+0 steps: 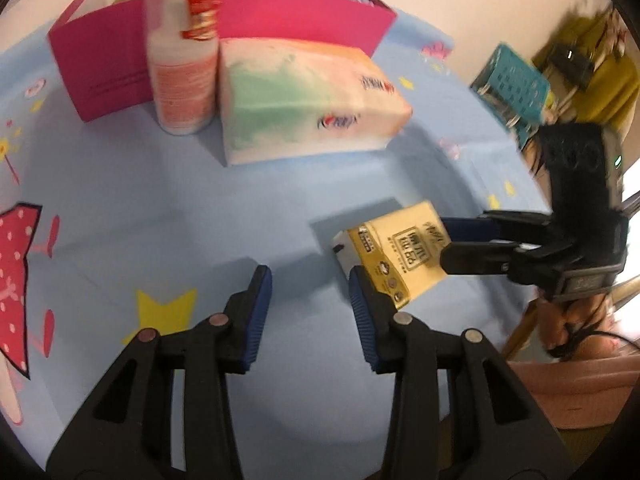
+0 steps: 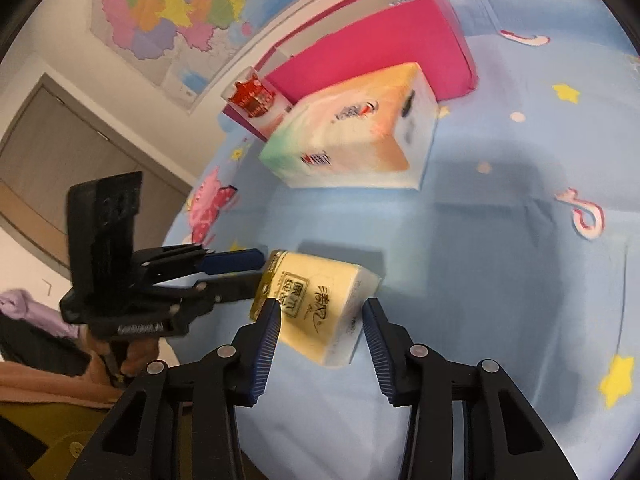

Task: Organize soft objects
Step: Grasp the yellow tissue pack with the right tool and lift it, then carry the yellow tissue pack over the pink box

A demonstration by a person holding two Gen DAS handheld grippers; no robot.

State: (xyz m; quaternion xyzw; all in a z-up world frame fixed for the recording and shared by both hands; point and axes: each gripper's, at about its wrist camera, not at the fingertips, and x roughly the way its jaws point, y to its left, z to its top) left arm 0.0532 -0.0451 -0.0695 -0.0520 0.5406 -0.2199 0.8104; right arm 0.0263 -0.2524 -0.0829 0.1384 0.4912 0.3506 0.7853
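Pink box (image 1: 260,20) behind tissue pack (image 1: 304,100) and bottle (image 1: 182,72).

We see a light blue sheet (image 1: 160,208) printed with yellow stars and pink cartoon figures. A white bottle (image 1: 182,68) with a red-patterned top stands on it, and a teal basket (image 1: 512,88) sits beyond its far edge. A colourful map (image 2: 180,4) hangs on the wall above a grey door (image 2: 72,148).

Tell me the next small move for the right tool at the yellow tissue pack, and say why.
Probably close the right tool on the yellow tissue pack. Its jaws stand open on either side of the pack, which lies on the blue sheet, so nothing grips it yet. The left tool is open beside the pack's other end.
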